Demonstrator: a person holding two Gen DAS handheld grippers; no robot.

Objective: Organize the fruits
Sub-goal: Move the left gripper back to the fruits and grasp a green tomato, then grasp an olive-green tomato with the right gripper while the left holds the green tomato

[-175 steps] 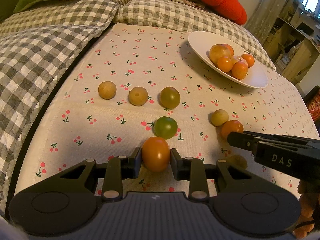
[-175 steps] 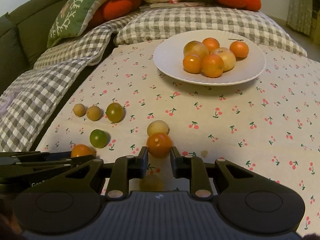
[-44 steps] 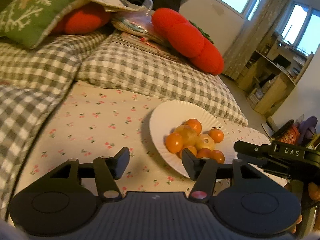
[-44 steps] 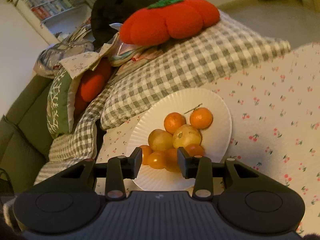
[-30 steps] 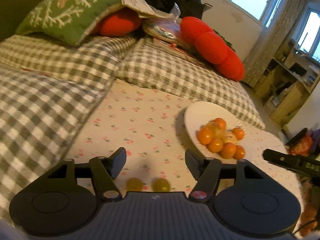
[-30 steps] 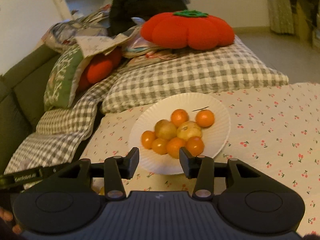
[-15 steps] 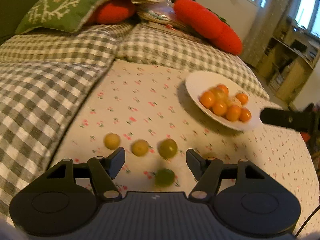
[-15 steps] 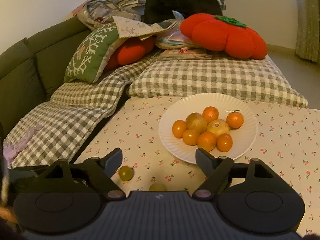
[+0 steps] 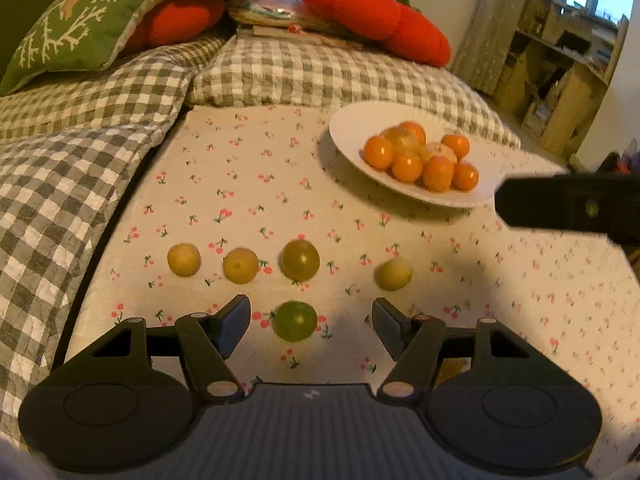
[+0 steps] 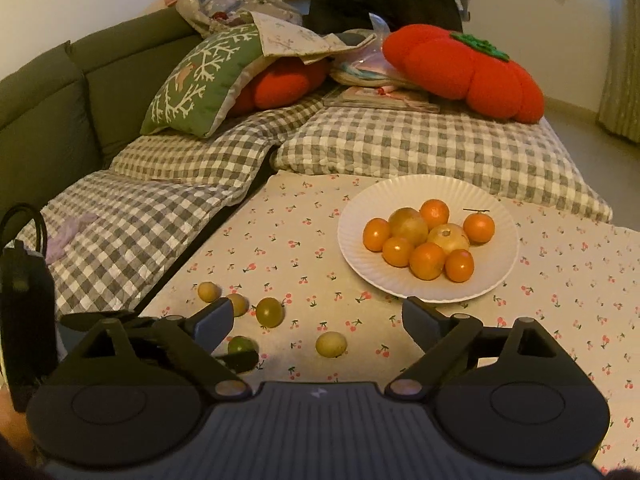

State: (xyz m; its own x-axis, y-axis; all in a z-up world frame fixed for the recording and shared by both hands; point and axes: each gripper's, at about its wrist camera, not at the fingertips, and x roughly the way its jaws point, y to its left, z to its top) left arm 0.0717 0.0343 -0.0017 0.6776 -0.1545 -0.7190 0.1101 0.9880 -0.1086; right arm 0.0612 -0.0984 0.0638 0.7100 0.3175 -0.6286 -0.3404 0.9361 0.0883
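Note:
A white plate [image 9: 352, 136] [image 10: 496, 280] holds several orange fruits [image 9: 408, 166] [image 10: 426, 260]. On the cherry-print cloth lie a green tomato [image 9: 295, 320] [image 10: 240, 345], an olive one [image 9: 300, 260] [image 10: 269, 311], two yellow ones [image 9: 184, 259] [image 9: 240, 265] and a pale yellow one [image 9: 393, 275] [image 10: 331, 344]. My left gripper [image 9: 311, 326] is open and empty, with the green tomato between its fingers, untouched. My right gripper [image 10: 318, 322] is open and empty, above the pale yellow fruit; it shows as a dark bar in the left wrist view [image 9: 568, 206].
Grey checked cushions [image 9: 340, 72] [image 10: 432, 148] border the cloth at the back and left. A red pumpkin pillow [image 10: 464, 68] and a green pillow [image 10: 200, 80] lie behind. A dark gap [image 9: 116, 216] runs along the cloth's left edge.
Both grippers let go of orange tomatoes at the plate and drew back. The left has come down around the green tomato; the right has opened wider.

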